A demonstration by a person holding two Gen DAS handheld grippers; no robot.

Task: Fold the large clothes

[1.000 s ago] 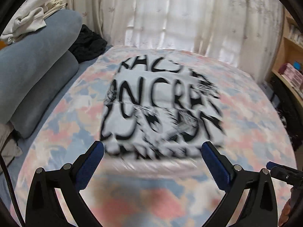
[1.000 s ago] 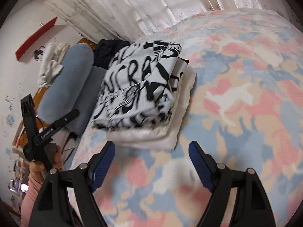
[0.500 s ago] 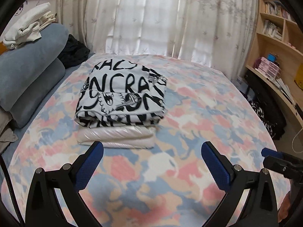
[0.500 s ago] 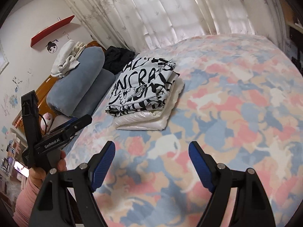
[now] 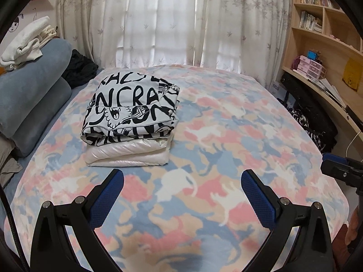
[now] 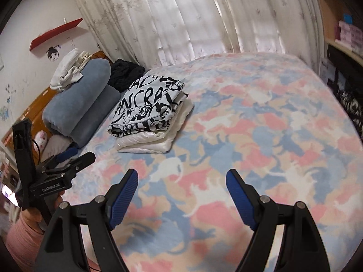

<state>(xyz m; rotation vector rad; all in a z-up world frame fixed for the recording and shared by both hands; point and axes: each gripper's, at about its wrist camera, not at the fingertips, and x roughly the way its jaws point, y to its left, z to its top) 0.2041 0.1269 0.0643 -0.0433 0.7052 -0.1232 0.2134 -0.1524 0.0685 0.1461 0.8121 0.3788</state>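
We hold the left gripper (image 5: pixel 182 182) above the bedspread (image 5: pixel 226 136), its jaws spread wide with nothing between them. The right gripper (image 6: pixel 181 181) is likewise spread and empty over the same bedspread. The printed garment (image 5: pixel 131 111) lies folded on top of a folded white garment (image 5: pixel 127 156), the two stacked toward the far left of the bed, well apart from both grippers. Blue bolsters (image 5: pixel 29 90) lie just left of the stack (white cloths piled on the upper one). Curtains (image 5: pixel 170 22) hang behind the bed.
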